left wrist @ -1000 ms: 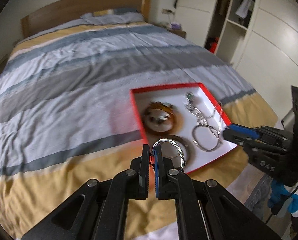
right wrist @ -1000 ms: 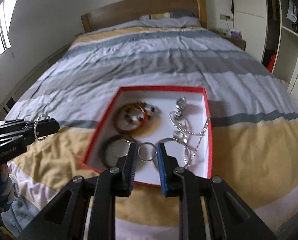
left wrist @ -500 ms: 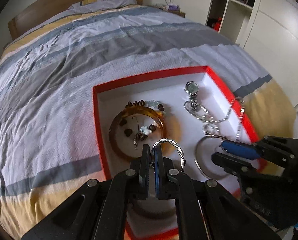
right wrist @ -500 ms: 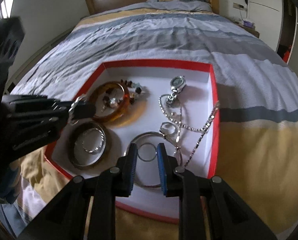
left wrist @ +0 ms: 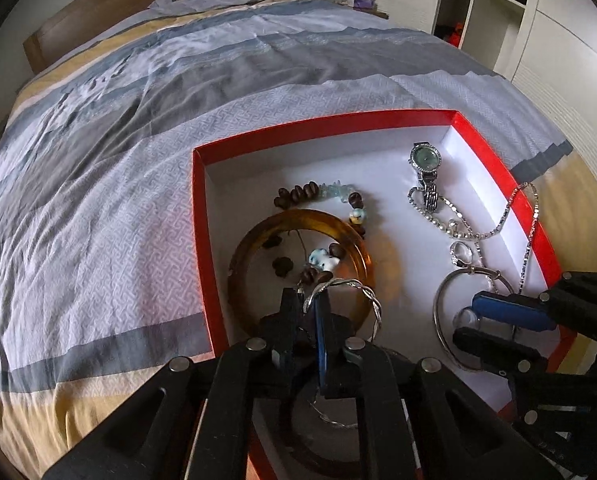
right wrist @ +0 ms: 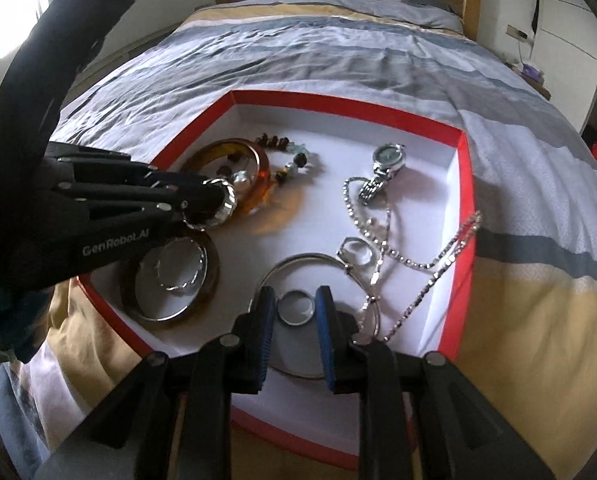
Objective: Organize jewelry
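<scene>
Jewelry being lowered into the red box (right wrist: 464,184)

Left of the watch (right wrist: 387,157), a twisted silver bangle (left wrist: 354,300) is being let go by the opening left gripper (left wrist: 306,312); nearer, a small ring (right wrist: 295,307) is being pinched by the right gripper (right wrist: 295,312), just above the box floor.

The left gripper (left wrist: 306,306) points steeply downward, its black fingers (left wrist: 288,312) parting slightly, with a twisted silver wire bangle (left wrist: 368,300) between them. The right gripper (right wrist: 295,308) also tilts steeply down, its blue-padded fingers (right wrist: 325,316) set a little apart and pinching a small plain silver ring (right wrist: 295,307) by its edges. The two grippers sit near each other, angled inward.
</scene>
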